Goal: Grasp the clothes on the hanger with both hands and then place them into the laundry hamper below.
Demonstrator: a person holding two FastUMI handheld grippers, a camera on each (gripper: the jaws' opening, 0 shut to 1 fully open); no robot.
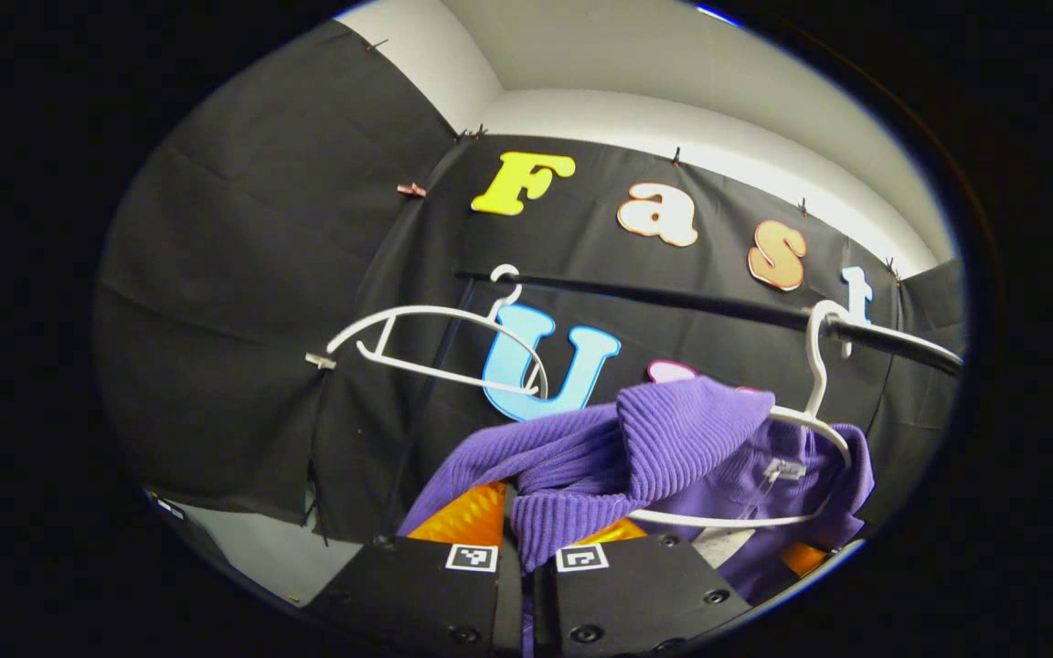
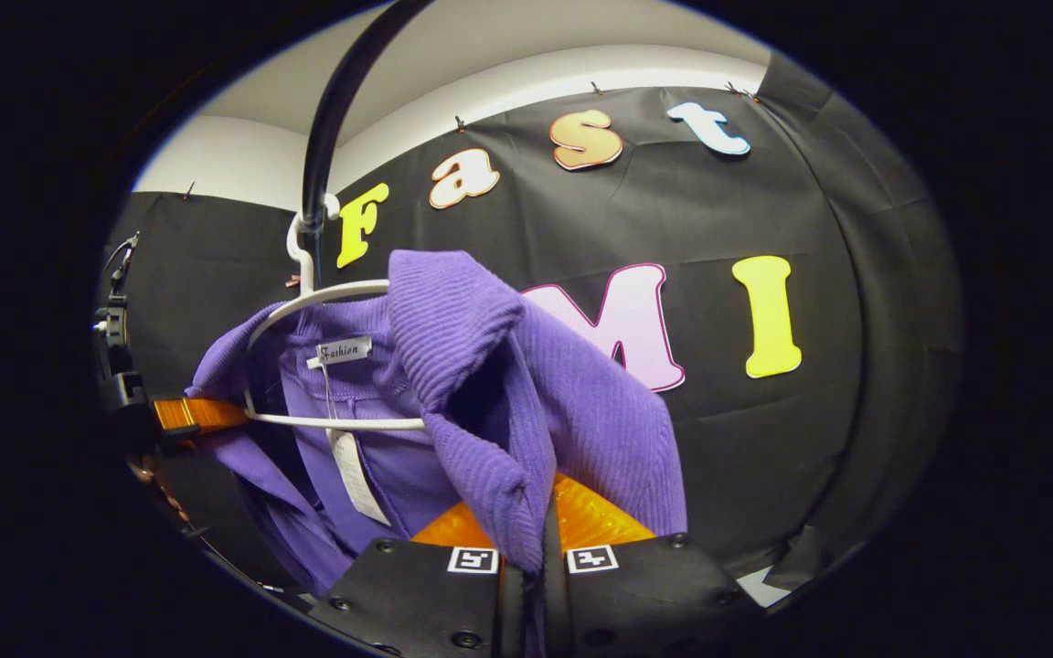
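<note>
In the left gripper view my left gripper (image 1: 517, 548) sits at the bottom edge with its jaws drawn almost together, and a fold of the purple ribbed sweater (image 1: 636, 448) is pinched between them, the knit rising straight out of the narrow gap. Just past that fold the sweater bunches up into a raised hump, with its neck label to the right and its far shoulder draped over a white hanger (image 1: 810, 429), whose lower bar runs across the cloth. That hanger hooks over a black rail (image 1: 673, 302) that crosses the scene from left to right. Farther left on the same rail hangs a second white hanger (image 1: 435, 343), bare and tilted, well apart from the sweater.

In the right gripper view my right gripper (image 2: 531, 557) is also nearly closed, both jaws pressing on another fold of the sweater (image 2: 490, 384), which climbs from the gap to a ribbed hump above. To the left of the hump the neck opening shows a sewn label and a hanging paper tag (image 2: 353, 475), with the hanger (image 2: 325, 302) threaded through the shoulders and hooked on the rail (image 2: 330, 110) overhead. At the far left edge of this view the other gripper reaches into the sweater's far side; how its jaws stand I cannot tell from here
</note>
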